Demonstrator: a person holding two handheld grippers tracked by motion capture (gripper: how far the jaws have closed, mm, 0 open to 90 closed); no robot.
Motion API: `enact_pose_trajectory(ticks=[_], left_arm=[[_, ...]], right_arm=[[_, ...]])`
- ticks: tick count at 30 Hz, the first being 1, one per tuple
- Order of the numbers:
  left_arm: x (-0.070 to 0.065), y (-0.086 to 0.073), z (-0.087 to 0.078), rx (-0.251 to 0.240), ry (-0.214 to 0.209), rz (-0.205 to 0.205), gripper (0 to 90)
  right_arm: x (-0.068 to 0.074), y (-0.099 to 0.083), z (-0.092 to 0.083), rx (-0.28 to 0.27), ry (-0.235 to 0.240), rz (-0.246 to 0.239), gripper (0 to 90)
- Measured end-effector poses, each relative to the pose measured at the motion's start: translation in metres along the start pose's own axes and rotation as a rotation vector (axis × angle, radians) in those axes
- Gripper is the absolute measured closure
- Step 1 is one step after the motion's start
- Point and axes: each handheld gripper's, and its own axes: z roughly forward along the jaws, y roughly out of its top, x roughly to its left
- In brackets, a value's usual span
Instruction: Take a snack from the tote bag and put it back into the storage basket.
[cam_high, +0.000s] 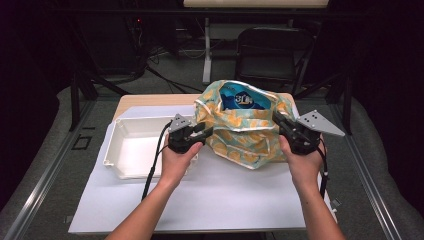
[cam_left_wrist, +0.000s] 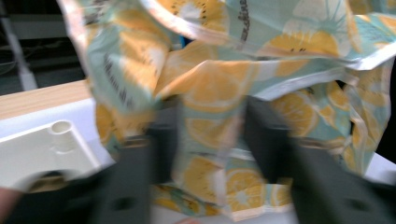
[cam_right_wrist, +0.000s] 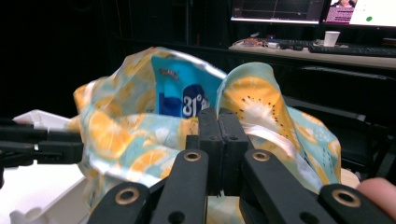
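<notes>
A teal cloth bag (cam_high: 240, 135) printed with orange citrus slices stands on the table, its mouth open upward. Inside it sits a blue package (cam_high: 245, 100), which the right gripper view also shows (cam_right_wrist: 177, 93). My right gripper (cam_high: 279, 120) is at the bag's right rim; in its own view the jaws (cam_right_wrist: 218, 119) are pressed together on the fabric there. My left gripper (cam_high: 202, 132) is at the bag's left side. In its blurred view the jaws (cam_left_wrist: 211, 135) stand apart with a fold of the bag (cam_left_wrist: 210, 88) between them.
A white rectangular tray (cam_high: 125, 150) lies just left of the bag, beside my left hand. A white sheet (cam_high: 225, 195) covers most of the wooden tabletop (cam_high: 150, 100). A black chair (cam_high: 272, 50) stands beyond the far edge.
</notes>
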Motion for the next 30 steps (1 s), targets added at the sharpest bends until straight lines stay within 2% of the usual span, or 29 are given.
enact_pose_trajectory(ticks=[1, 2, 3, 7, 10, 12, 13, 14, 15, 17, 18, 19, 20, 22, 24, 25, 26, 27, 28, 29, 30], left_arm=[[0.001, 0.001, 0.0, 0.024, -0.014, -0.001, 84.3], [0.002, 0.002, 0.001, 0.039, -0.025, -0.011, 84.3], [0.003, 0.002, 0.001, 0.047, -0.031, -0.013, 90.0], [0.007, 0.001, 0.003, 0.12, -0.011, 0.009, 90.0], [0.01, -0.003, 0.003, 0.153, 0.005, 0.006, 90.0], [0.014, -0.005, 0.001, 0.139, 0.016, -0.013, 90.0], [0.016, -0.006, -0.002, 0.116, 0.016, -0.039, 90.0], [0.019, -0.007, -0.006, 0.073, 0.006, -0.065, 90.0], [0.02, -0.007, -0.008, 0.044, 0.004, -0.076, 79.4], [0.02, -0.007, -0.01, -0.001, 0.026, -0.065, 56.2], [0.021, -0.006, -0.011, -0.014, 0.016, -0.063, 45.0], [0.021, -0.005, -0.01, -0.027, 0.004, -0.072, 37.7], [0.021, -0.004, -0.008, -0.026, 0.005, -0.08, 28.6], [0.025, 0.0, -0.005, -0.003, 0.041, -0.102, 14.2], [0.028, 0.003, -0.003, 0.005, 0.08, -0.135, 16.8], [0.03, 0.004, 0.0, 0.015, 0.061, -0.146, 16.2], [0.03, 0.004, 0.002, 0.023, 0.01, -0.138, 16.2], [0.03, 0.004, 0.004, 0.026, -0.01, -0.117, 16.3], [0.027, 0.005, 0.005, 0.013, -0.009, -0.093, 17.1], [0.025, 0.006, 0.005, 0.012, -0.004, -0.086, 24.4], [0.023, 0.007, 0.006, 0.011, -0.006, -0.081, 38.7]], right_arm=[[-0.003, 0.003, 0.004, -0.009, 0.005, 0.004, 90.0], [-0.003, 0.003, 0.004, -0.009, 0.005, 0.004, 90.0], [-0.005, 0.006, 0.007, -0.013, 0.011, 0.004, 90.0], [-0.008, 0.014, 0.017, -0.025, 0.023, -0.003, 90.0], [-0.013, 0.019, 0.025, -0.023, -0.005, 0.009, 90.0], [-0.017, 0.022, 0.028, -0.021, -0.017, 0.015, 90.0], [-0.018, 0.022, 0.03, -0.017, -0.02, 0.019, 90.0], [-0.018, 0.021, 0.03, -0.009, -0.019, 0.023, 90.0], [-0.018, 0.02, 0.031, -0.001, -0.016, 0.017, 90.0], [-0.017, 0.017, 0.032, 0.008, -0.01, 0.005, 90.0], [-0.017, 0.016, 0.032, 0.012, -0.013, 0.004, 90.0], [-0.017, 0.015, 0.032, 0.015, -0.01, 0.01, 90.0], [-0.017, 0.014, 0.031, 0.014, -0.013, 0.015, 90.0], [-0.018, 0.013, 0.029, 0.014, -0.01, 0.017, 89.6], [-0.018, 0.013, 0.029, 0.015, -0.01, 0.018, 89.5], [-0.018, 0.013, 0.029, 0.013, -0.009, 0.016, 89.3], [-0.017, 0.014, 0.029, 0.015, -0.009, 0.014, 89.1], [-0.017, 0.013, 0.029, 0.016, -0.008, 0.013, 89.0], [-0.016, 0.013, 0.03, 0.015, -0.006, 0.015, 89.0], [-0.016, 0.013, 0.031, 0.023, -0.003, 0.014, 89.0], [-0.015, 0.012, 0.032, 0.026, -0.002, 0.009, 89.0]])
